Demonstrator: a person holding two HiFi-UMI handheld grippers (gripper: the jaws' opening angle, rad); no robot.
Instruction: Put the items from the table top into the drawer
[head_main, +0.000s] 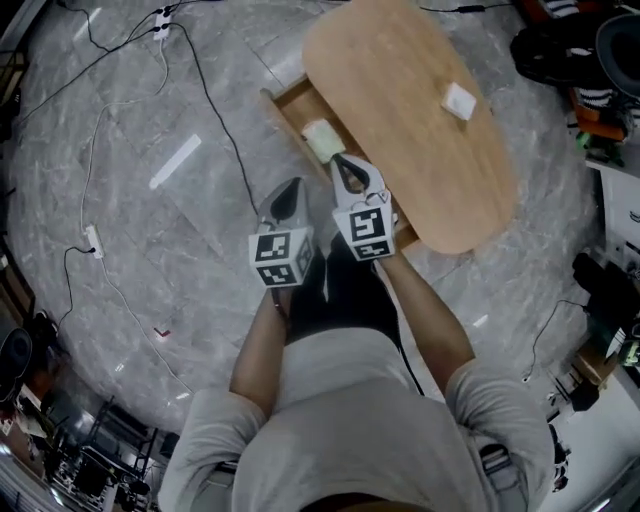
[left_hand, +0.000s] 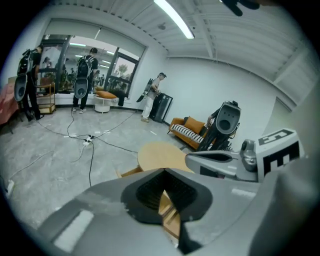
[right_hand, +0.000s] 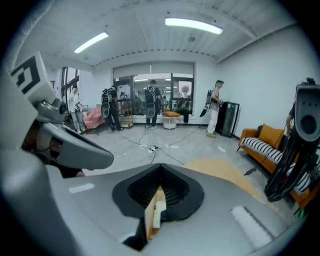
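Two hand-held grippers hung side by side over the grey floor, both angled downward. The left hand-held gripper had its jaws closed tip to tip with nothing between them. The right hand-held gripper was likewise closed and empty, and only a thin slit showed behind the meeting tips.

One oval wooden bench stood ahead of the right hand-held gripper, its long axis running away from it and off to its right. One drawer stood pulled out on the bench's near-left side, its length lying along that same line.

Two items were in sight. One pale, greenish-white block lay inside the drawer, just ahead of and below the right hand-held gripper's tips. It looked roughly square, so I could not tell which way it ran. One small white block sat on the bench top, well beyond the right hand-held gripper and to its right, turned corner-on to the bench's length.

Several black cables trailed across the floor to the left of the left hand-held gripper.
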